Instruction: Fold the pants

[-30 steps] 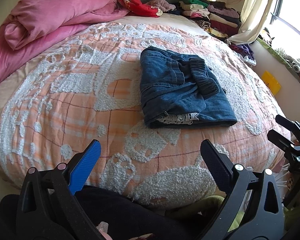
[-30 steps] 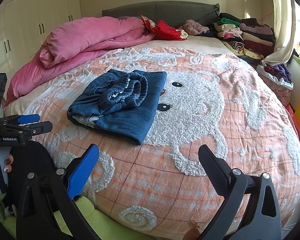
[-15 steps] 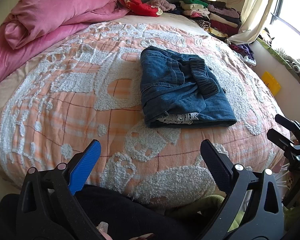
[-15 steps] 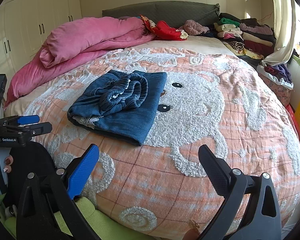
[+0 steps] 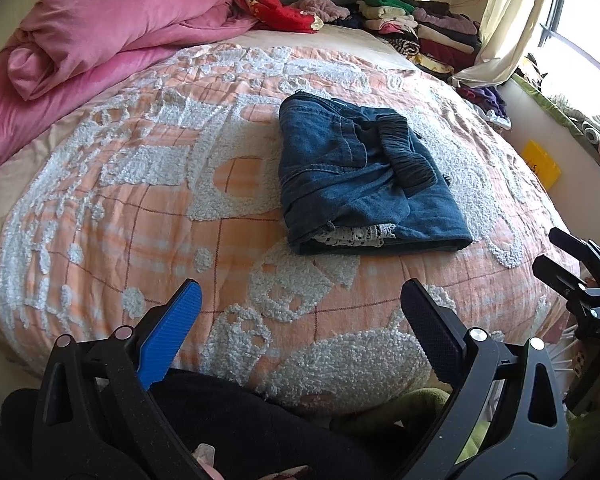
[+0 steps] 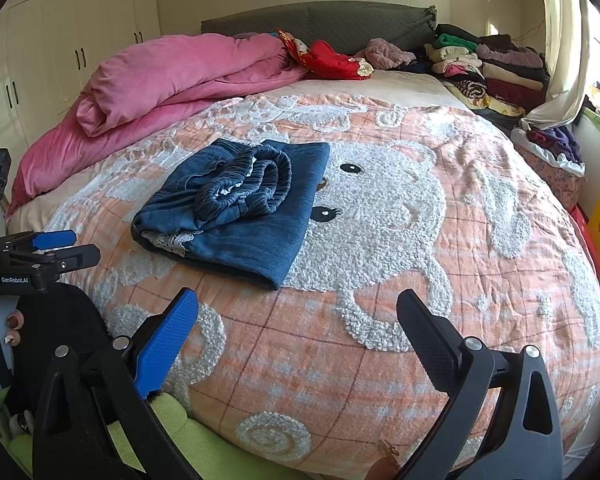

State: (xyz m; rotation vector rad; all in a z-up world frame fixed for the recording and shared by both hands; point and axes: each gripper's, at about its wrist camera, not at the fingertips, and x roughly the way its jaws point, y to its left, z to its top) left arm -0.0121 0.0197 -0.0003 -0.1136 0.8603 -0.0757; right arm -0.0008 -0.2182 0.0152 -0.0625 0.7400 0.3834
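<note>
Blue denim pants [image 5: 360, 176] lie folded into a compact rectangle on the orange-and-white bedspread [image 5: 140, 208], elastic waistband on top and white lace showing at the near edge. The right wrist view shows the same pants [image 6: 240, 208] left of centre. My left gripper [image 5: 300, 316] is open, held back over the bed's near edge, well short of the pants. My right gripper [image 6: 298, 320] is also open and empty, off to the right of the pants. Each gripper appears at the edge of the other's view.
A rolled pink duvet [image 5: 100, 32] fills the far left of the bed. Red cloth [image 5: 284, 12] and a stack of folded clothes [image 5: 420, 28] lie by the headboard. A curtain [image 5: 504, 20], window and yellow box [image 5: 542, 164] stand to the right. White wardrobes [image 6: 60, 40] line the left wall.
</note>
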